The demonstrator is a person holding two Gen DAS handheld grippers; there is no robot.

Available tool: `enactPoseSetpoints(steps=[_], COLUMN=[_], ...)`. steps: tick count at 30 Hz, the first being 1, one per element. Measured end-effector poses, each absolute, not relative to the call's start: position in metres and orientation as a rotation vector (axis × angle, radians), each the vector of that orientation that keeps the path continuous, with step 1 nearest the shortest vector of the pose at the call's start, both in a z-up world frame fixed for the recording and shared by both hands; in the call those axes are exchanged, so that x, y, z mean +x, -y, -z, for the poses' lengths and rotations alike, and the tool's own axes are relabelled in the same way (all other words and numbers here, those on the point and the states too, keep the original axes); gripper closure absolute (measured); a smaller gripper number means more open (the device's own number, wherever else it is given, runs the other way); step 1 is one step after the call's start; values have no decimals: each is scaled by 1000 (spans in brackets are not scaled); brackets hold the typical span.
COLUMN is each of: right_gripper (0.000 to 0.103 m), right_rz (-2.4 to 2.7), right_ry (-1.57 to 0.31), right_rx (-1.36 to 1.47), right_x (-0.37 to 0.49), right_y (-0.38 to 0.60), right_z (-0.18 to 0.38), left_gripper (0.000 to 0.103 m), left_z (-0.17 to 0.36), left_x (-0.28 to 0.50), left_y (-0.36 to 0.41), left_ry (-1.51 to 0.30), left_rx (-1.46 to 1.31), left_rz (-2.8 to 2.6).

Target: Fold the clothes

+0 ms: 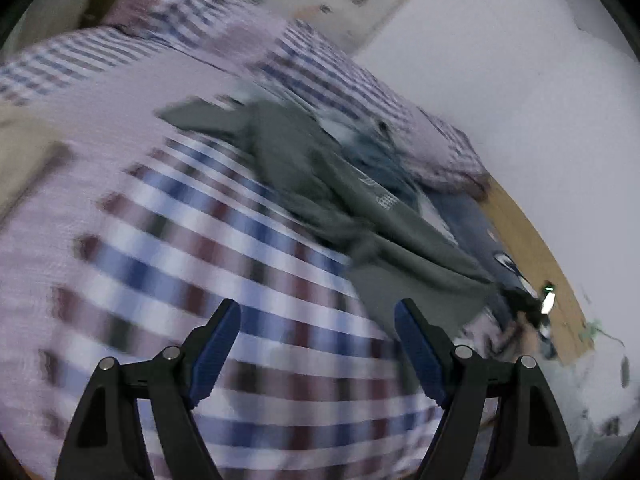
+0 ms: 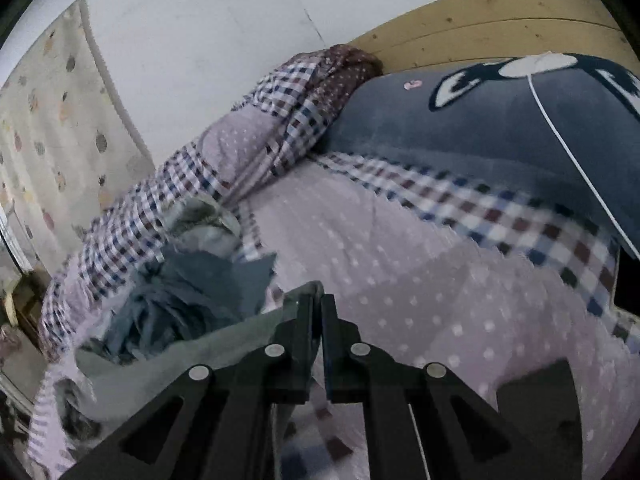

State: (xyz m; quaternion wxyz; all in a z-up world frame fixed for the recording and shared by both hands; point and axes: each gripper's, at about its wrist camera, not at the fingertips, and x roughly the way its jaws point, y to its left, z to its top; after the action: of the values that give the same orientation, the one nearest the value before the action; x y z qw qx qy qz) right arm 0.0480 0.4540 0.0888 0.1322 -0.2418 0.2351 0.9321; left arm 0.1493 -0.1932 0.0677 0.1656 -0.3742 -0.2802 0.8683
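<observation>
Checked quilt (image 2: 420, 280) under blue clothes heap (image 2: 192, 300)

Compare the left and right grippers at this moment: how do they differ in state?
The left gripper is open, nothing between its fingers; the right gripper is shut on the grey garment. The left hovers over the checked quilt, the right over the dotted part. Both share a black frame.

In the right wrist view we see the bedspread (image 2: 400, 280) filling the middle, with the pillow (image 2: 500, 132) on it at two o'clock and the headboard (image 2: 480, 24) behind that. A bunched quilt (image 2: 248, 148) runs from eleven to nine o'clock along the wall (image 2: 200, 20). The pile of clothes (image 2: 188, 292) lies at nine o'clock, between quilt and our right gripper (image 2: 316, 308).
</observation>
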Motion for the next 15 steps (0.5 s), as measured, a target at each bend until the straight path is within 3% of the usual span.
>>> enactPoseSetpoints(steps=[4,15], right_gripper=[100,100], right_rz=[-2711,-2765], right_ry=[-787,-739], right_rx=[-733,-795], right_x=[48,41], right_y=[-455,-460], right_z=[-79,-69], left_gripper=[20,20], left_z=[-60,-43], left_x=[121,15], left_y=[152,150], left_ry=[751,778], left_rx=[-1122,-1151], left_rz=[-2408,-2533])
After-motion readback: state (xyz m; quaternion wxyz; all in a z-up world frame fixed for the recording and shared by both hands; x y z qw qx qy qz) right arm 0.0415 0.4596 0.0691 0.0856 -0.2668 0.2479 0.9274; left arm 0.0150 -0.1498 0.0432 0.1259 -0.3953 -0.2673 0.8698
